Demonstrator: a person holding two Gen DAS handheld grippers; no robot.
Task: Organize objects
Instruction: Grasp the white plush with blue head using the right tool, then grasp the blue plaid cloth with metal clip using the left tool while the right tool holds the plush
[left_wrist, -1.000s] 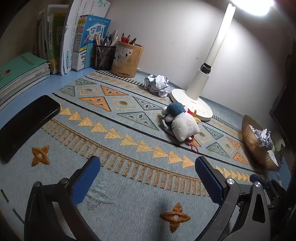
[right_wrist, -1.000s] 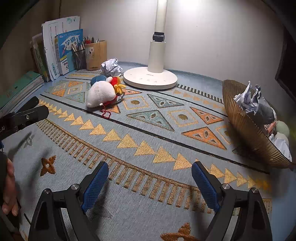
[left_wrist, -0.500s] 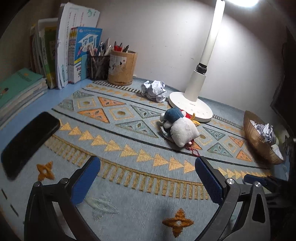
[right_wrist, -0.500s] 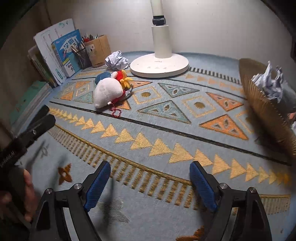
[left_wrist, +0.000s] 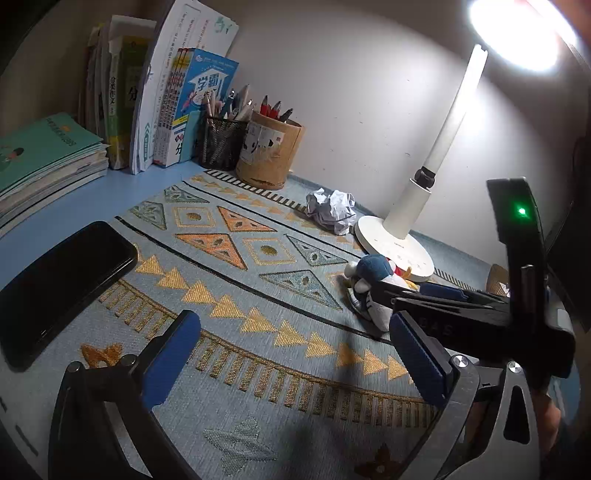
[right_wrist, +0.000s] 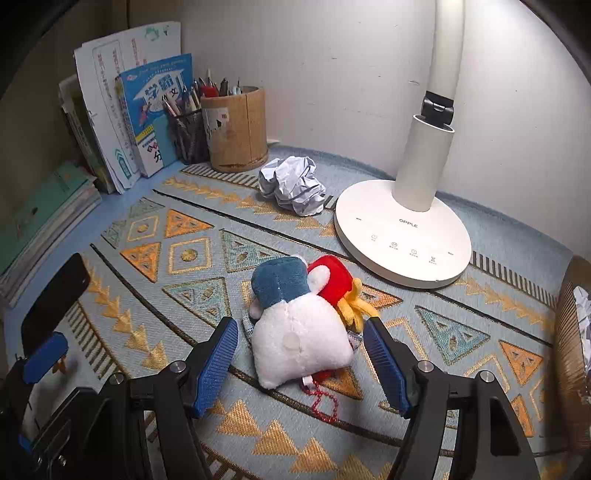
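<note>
Closest in, the right gripper sits low over the patterned mat with its blue pads either side of a plush toy. The jaws have just been closing in, yet a sliver of mat still shows between each pad and the toy's white body, so nothing is pinched. The toy lies on its front, white rump toward the tool, a blue cap and a red pouch with yellow strips at the far end, and a red bead chain trailing back beneath the jaws.

The left gripper hangs off to the toy's left, jaws spread wide over bare mat with nothing between them. From its camera the right gripper's black body crosses in front of the toy.

A black phone lies flat at the mat's left edge, well apart from the toy. Just past the toy stands the round white base of a desk lamp, lit, and beside that base a ball of crumpled paper. A woven basket holding more paper sits at the right edge.

Against the far wall are a wooden pen cup, a mesh pen holder, upright books, and a flat stack of green workbooks on the left.
</note>
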